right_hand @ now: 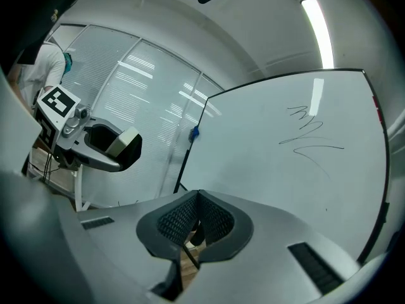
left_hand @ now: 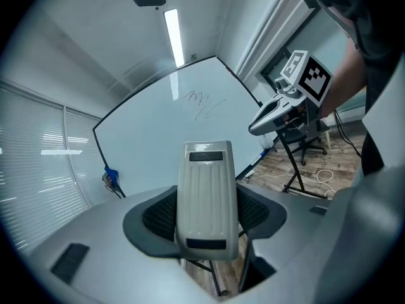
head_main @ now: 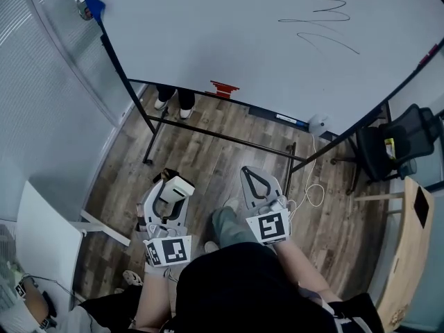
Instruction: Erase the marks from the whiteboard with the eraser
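The whiteboard (head_main: 229, 40) on its black stand fills the top of the view, with black marks (head_main: 326, 12) near its upper right corner. Below, over the wooden floor (head_main: 229, 158), the left gripper (head_main: 171, 183) clasps the white eraser (head_main: 179, 187) in its jaws. The right gripper (head_main: 250, 173), jaws together, sits beside it. A black office chair (head_main: 399, 144) stands at the right.

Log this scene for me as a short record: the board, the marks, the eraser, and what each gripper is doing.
Board: whiteboard, facing the person
Writing: black scribbled marks near its upper right in the head view, not yet erased
Tool: pale eraser
Left side: left hand-held gripper shut on the eraser
Right side: right hand-held gripper, jaws together, nothing between them
Contact: neither gripper touches the whiteboard
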